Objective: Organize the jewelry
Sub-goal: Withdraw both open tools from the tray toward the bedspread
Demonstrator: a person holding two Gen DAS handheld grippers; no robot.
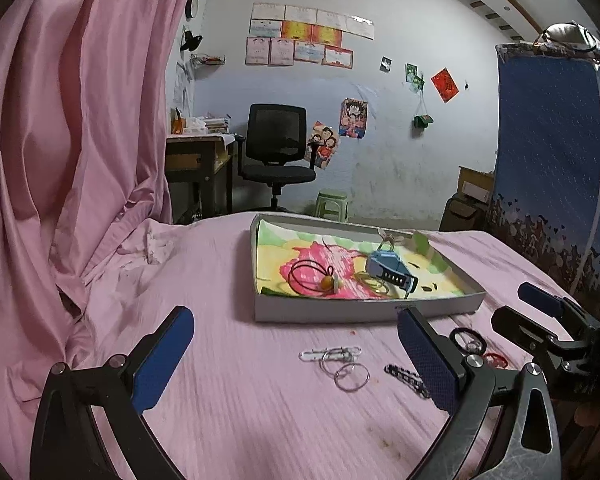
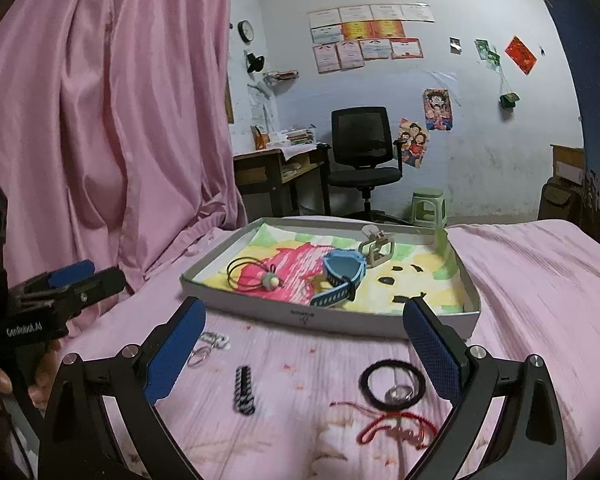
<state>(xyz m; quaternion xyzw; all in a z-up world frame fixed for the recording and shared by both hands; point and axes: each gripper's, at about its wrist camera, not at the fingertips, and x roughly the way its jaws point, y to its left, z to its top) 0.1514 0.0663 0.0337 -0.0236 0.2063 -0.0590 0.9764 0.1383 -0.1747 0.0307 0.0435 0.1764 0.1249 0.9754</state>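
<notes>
A shallow white box (image 1: 364, 308) (image 2: 332, 316) with a colourful lining sits on the pink bed. It holds a blue watch (image 1: 392, 270) (image 2: 340, 276), a black cord with a bead (image 1: 314, 278) (image 2: 256, 274) and a pale clip (image 2: 376, 250). On the sheet before it lie silver rings and clips (image 1: 342, 364) (image 2: 208, 346), a black-and-white chain (image 1: 406, 378) (image 2: 244, 390), a black hair tie (image 2: 392, 384) (image 1: 466, 338) and a red string bracelet (image 2: 396, 426). My left gripper (image 1: 296, 364) is open and empty over the rings. My right gripper (image 2: 306, 350) is open and empty above the chain.
A pink curtain (image 1: 72, 120) hangs at the left. A desk (image 1: 198, 168), a black office chair (image 1: 278, 152) and a green stool (image 1: 332, 204) stand beyond the bed. A blue wardrobe (image 1: 556, 160) is at the right.
</notes>
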